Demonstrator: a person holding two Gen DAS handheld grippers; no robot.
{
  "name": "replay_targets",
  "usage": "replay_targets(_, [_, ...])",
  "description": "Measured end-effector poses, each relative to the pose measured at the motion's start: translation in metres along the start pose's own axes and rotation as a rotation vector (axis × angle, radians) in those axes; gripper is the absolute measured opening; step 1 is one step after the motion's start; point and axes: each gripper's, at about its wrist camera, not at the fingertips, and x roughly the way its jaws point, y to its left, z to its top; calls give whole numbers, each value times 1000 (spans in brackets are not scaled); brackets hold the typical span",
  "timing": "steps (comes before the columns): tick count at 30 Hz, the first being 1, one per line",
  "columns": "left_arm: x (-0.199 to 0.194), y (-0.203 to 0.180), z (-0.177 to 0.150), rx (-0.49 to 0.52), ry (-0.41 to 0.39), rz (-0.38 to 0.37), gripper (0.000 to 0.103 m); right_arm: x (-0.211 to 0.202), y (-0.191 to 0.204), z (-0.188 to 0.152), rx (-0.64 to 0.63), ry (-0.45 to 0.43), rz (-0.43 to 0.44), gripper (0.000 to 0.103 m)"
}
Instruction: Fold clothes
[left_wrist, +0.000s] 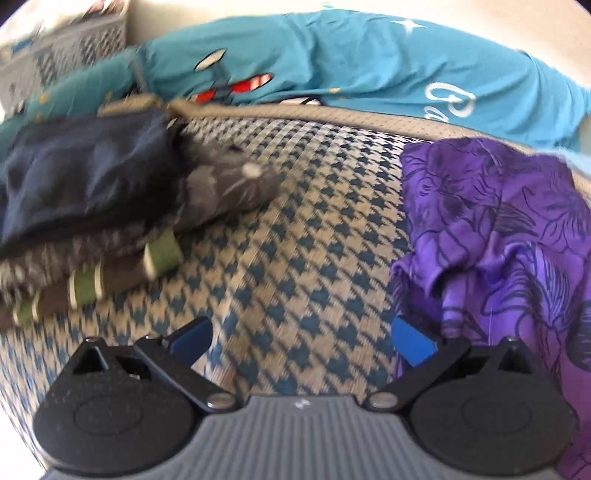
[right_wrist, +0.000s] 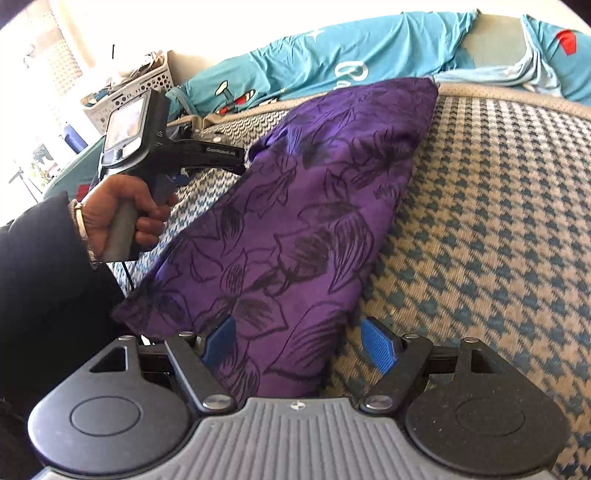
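While purple floral garment (right_wrist: 295, 206) lies on houndstooth bed cover (right_wrist: 498, 206), both tongs hang released. Right tongs (right_wrist: 301, 347): spread, near end of garment between blue pads, not pinched. Left tongs (left_wrist: 303, 341): spread over bare cover, garment just right, beside right pad. Stack of folded clothes (left_wrist: 81, 221) far left. Teal sheet (left_wrist: 332, 59) at far edge. Hand (right_wrist: 122, 214) grips left handle.
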Motion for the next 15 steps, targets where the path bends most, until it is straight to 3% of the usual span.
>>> replay_targets(3, [-8,11,-6,-41,-2,-31,103,5,8,-11,-21,14,-8,75])
replay_targets(8, [-33,7,-23,-48,-37,-114,103,15,34,-36,-196,32,-84,75])
replay_targets(15, [-70,-20,-63,96,-88,-221,103,19,46,-50,-287,42,-147,76])
